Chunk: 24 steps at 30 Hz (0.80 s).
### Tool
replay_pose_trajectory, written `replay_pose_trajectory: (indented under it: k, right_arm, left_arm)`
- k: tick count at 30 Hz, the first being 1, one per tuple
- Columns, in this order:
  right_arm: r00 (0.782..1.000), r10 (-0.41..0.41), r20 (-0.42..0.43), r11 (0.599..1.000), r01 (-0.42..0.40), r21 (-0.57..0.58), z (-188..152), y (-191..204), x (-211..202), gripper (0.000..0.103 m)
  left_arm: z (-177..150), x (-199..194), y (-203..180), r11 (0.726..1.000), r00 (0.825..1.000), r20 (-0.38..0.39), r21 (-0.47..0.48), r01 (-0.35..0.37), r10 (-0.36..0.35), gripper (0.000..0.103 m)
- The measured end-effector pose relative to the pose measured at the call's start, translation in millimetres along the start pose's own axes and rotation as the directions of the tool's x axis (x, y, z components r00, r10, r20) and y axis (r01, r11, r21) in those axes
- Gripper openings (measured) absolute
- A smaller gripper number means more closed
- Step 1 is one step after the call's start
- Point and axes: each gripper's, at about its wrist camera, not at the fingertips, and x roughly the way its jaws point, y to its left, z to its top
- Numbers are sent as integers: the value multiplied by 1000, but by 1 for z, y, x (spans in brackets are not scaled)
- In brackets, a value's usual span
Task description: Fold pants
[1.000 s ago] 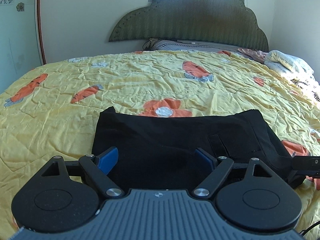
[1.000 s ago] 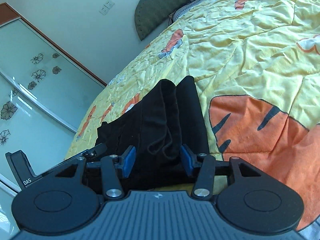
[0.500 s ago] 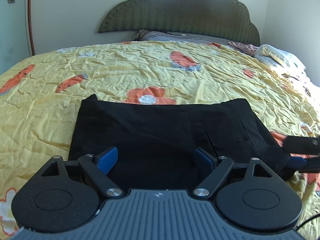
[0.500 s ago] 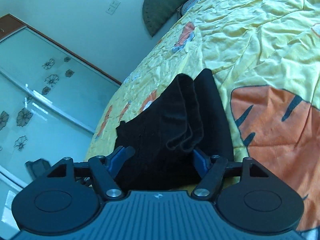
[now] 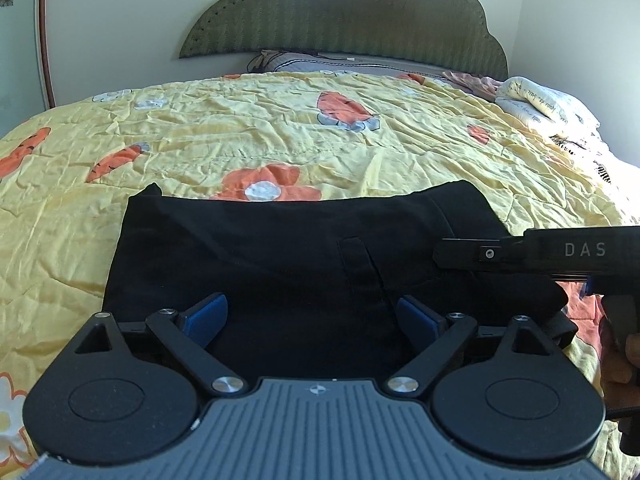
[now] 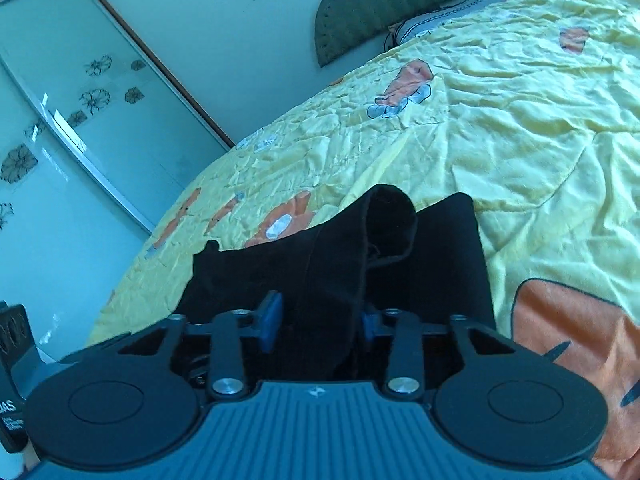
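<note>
The black pants (image 5: 280, 256) lie folded into a rectangle on the yellow flowered bedspread (image 5: 280, 136). My left gripper (image 5: 312, 314) is open, its blue pads wide apart over the near edge of the pants, holding nothing. In the right wrist view my right gripper (image 6: 318, 322) has its blue pads closed in on a raised fold of the pants (image 6: 360, 248) at their right end. The right gripper's body (image 5: 560, 254) shows at the right of the left wrist view, above the pants' right end.
A dark green headboard (image 5: 344, 12) and pillows (image 5: 544, 104) stand at the far end of the bed. A glass sliding wardrobe door (image 6: 60, 140) with flower decals stands left of the bed.
The right gripper's pads have narrowed onto the pants' right end and lifted a fold of it. The right gripper rose into the left wrist view. The left gripper stayed open.
</note>
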Motion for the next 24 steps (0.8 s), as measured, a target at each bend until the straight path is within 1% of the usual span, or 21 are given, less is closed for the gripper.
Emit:
replay_pose_trajectory:
  k: [2,4,6,10,13,15,17,21,23,24]
  right_arm:
    - [1000,7,2,1000,-7,-26,-1,-1,-2,24]
    - [1000,-15,13,997,16,-79,-2,5,-5,22]
    - [999,-35,37,993,39,-112,-2,12,-10,19]
    - [993,-63,102,984,79,-162,2,24,-26,18]
    - [986,-101,136,975,125,-185,8,26,-40,17]
    - [981,-130,147,973,155,-173,11,20,-47,17]
    - [978,-157,140,971,178,-157,12,9,-51,17]
    - [985,-137,104,986,146,-84,8,-13,-46,17]
    - [987,-131,97,990,136,-43,5,-23,-40,19]
    - [989,-117,90,993,119,-14,5,-29,-38,20]
  left_arm:
    - [0,-1,-1,1000,1000,0,9,-4,4,95]
    - [2,0,0,1000,1000,-2,13,-5,5,96]
    - [4,0,2,1000,1000,-9,2,-5,5,96]
    - [10,-7,5,1000,1000,0,-28,10,-10,96]
    - [13,-12,5,1000,1000,18,-18,-20,20,96]
    - [14,-11,6,999,999,21,-25,-24,25,96]
    - [14,-8,9,999,1000,13,-34,-20,20,96]
    - [9,7,9,998,998,-17,-12,-56,56,96]
    - [5,10,9,998,998,-11,6,-69,69,96]
    - [5,9,9,997,997,-6,11,-73,73,96]
